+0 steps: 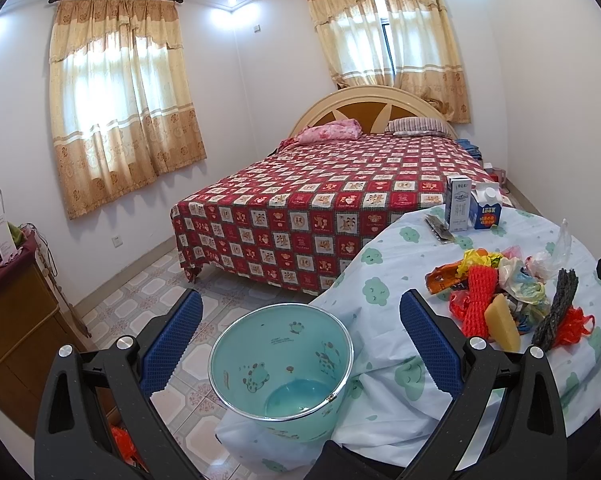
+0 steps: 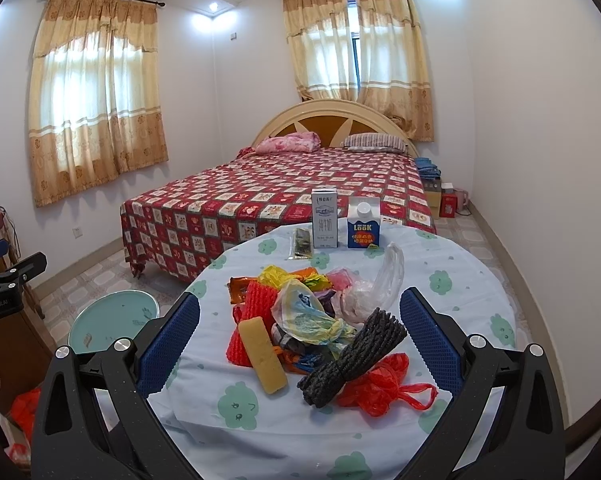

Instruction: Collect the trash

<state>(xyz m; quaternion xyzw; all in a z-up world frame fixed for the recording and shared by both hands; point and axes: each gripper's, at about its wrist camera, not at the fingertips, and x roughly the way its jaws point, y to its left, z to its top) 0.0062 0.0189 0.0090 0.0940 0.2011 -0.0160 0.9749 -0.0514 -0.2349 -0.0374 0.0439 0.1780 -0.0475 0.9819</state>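
Note:
A pile of trash (image 2: 312, 320) lies on the round table (image 2: 460, 288): a red foam net (image 2: 252, 320), a yellow sponge (image 2: 262, 354), a black foam net (image 2: 356, 354), a red plastic bag (image 2: 380, 388), crumpled bags and wrappers. My right gripper (image 2: 300, 340) is open and empty, hovering over the pile. My left gripper (image 1: 300, 340) is open and empty above an empty teal bin (image 1: 280, 364) on the floor left of the table. The pile also shows in the left wrist view (image 1: 512, 296), as does the bin in the right wrist view (image 2: 112, 320).
Two cartons (image 2: 324, 222) (image 2: 363, 226) and a dark packet (image 2: 300, 243) stand at the table's far edge. A bed with a red checked cover (image 2: 280, 196) lies beyond. A wooden cabinet (image 1: 16, 320) is at the left. Tiled floor (image 1: 148, 292) surrounds the bin.

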